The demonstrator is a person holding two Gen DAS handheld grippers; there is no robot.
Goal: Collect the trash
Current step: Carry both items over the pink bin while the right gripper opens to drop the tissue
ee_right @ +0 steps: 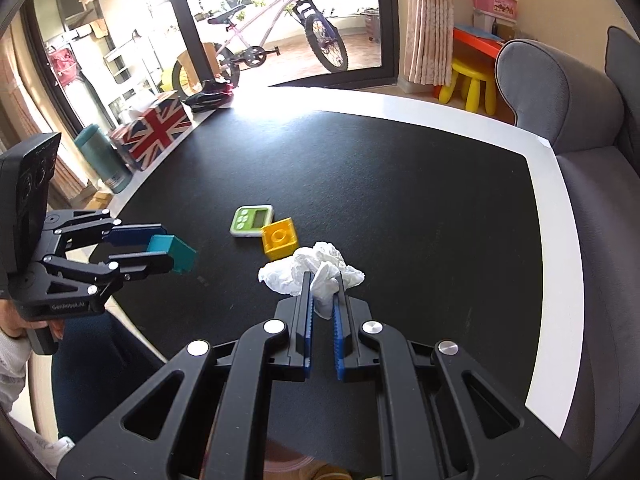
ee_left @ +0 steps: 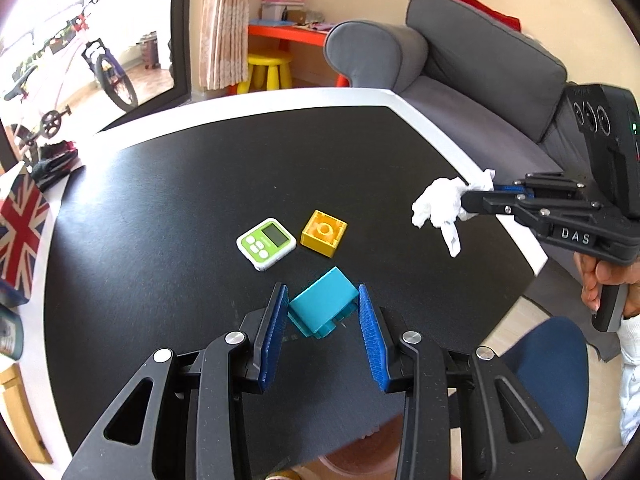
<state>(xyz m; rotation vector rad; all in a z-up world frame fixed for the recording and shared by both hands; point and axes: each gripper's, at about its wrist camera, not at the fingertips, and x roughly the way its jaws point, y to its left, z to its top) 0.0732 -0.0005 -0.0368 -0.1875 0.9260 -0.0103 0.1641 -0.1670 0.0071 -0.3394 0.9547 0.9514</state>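
My right gripper (ee_right: 323, 280) is shut on a crumpled white tissue (ee_right: 316, 266) and holds it above the black table (ee_right: 400, 184); the tissue (ee_left: 438, 202) and that gripper (ee_left: 472, 196) also show in the left wrist view at the right. My left gripper (ee_left: 323, 294) is shut on a teal block (ee_left: 322, 306) and holds it above the table; in the right wrist view the block (ee_right: 172, 256) sits between that gripper's fingertips (ee_right: 168, 250) at the left.
A green timer (ee_left: 266, 244) and a yellow block (ee_left: 323, 233) lie mid-table. A Union Jack box (ee_right: 154, 130) and a teal bottle (ee_right: 102, 158) stand at the far left edge. A grey sofa (ee_left: 480, 64) is beside the table on the right.
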